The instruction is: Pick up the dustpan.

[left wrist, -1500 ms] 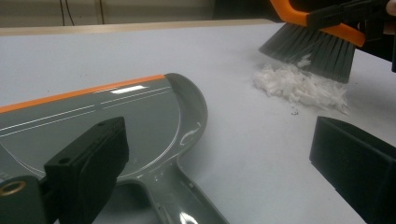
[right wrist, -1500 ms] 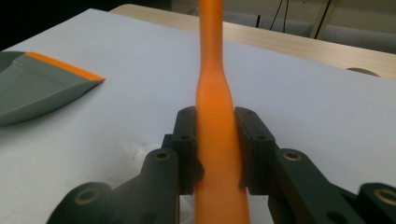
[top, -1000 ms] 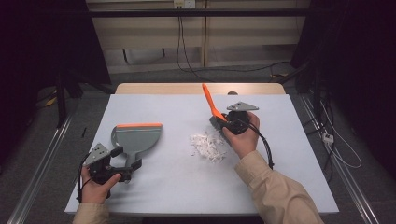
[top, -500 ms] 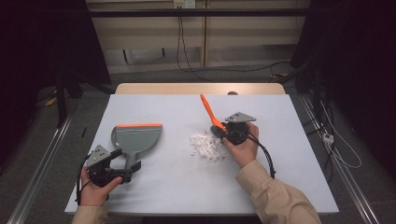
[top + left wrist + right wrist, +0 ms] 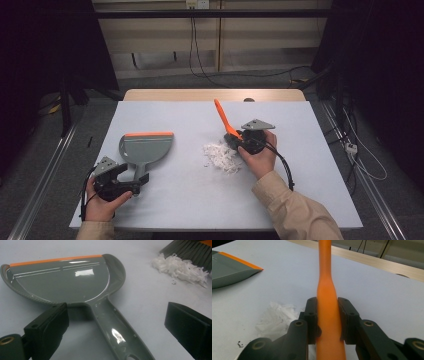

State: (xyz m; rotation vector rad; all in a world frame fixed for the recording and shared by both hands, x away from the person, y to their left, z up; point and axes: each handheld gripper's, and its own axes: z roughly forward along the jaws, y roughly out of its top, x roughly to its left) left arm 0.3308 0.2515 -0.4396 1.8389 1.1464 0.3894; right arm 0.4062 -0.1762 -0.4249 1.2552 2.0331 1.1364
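1. Brush [image 5: 225, 120]: right of table centre, orange handle leaning far-left, bristles on the white paper shreds [image 5: 221, 156].
2. Looks light, stiff, slick plastic; right gripper [image 5: 327, 320] clamped low on the handle.
3. Dustpan [image 5: 145, 150]: near left, flat. Left gripper [image 5: 120, 325] jaws apart, straddling its handle, not gripping.
4. Probably best grabbed mid-handle.

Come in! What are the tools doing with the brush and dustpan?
Right tool shut on brush. Left tool open astride dustpan handle. Scraps beside brush. Path clear.

No legible text, labels, brands, numbers or signs in any view; dustpan [image 5: 62, 280], brush handle [image 5: 325, 305] and counter [image 5: 310, 190] surfaces carry no readable markings.
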